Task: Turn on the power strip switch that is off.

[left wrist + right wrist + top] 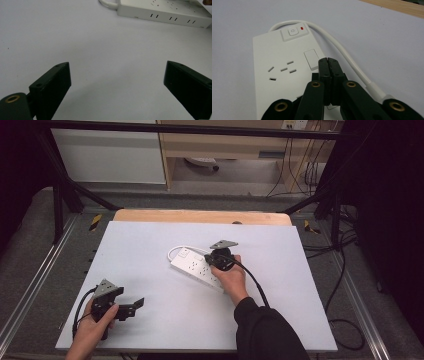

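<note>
The right gripper (328, 62), jaws pressed together on nothing, hovers over the power strip (279, 75) mid-table, short of its power button (292, 32). Likely step: pressing that switch; next, advance and push down. The left gripper (117, 80) rests spread, well apart.

I can read no words, brands or numbers anywhere from here. The one sign I make out is a power symbol on the square white button (292, 31) of the power strip (279, 75), beside a small red indicator (302, 28).
</note>
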`<state>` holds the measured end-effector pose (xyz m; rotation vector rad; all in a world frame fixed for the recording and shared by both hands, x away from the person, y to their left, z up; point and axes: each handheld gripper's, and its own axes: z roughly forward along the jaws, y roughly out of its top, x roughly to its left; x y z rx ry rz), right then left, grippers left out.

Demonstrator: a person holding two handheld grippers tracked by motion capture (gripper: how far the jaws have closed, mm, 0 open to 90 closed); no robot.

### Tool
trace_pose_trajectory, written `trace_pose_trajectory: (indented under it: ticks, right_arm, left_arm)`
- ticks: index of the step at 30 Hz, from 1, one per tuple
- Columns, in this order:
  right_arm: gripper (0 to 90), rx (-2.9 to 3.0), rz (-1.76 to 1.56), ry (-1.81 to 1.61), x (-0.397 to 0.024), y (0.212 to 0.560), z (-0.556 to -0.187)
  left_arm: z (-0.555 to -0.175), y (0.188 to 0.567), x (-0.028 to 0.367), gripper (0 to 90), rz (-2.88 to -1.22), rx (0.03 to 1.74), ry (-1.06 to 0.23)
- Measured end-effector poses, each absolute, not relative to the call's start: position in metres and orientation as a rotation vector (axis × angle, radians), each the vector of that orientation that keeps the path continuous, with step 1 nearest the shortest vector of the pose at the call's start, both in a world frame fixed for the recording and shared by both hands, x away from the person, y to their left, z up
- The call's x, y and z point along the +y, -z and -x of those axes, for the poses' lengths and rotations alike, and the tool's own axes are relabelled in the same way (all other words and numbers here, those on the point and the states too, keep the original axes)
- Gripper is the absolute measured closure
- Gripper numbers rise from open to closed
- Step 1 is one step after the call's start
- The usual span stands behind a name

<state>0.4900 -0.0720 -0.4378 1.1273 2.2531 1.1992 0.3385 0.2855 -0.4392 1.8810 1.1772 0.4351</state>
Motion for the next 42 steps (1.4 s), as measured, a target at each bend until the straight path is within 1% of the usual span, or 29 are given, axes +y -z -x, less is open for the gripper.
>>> trace_pose_trajectory:
  ticks: [42]
  right_arm:
    - [90.0, 2.243, -1.118, -1.226, -0.0725, 0.4403, -0.4876]
  left_arm:
    - [-0.3386, 0.4394, 0.2852, 7.3, -1.889, 1.175, -0.435]
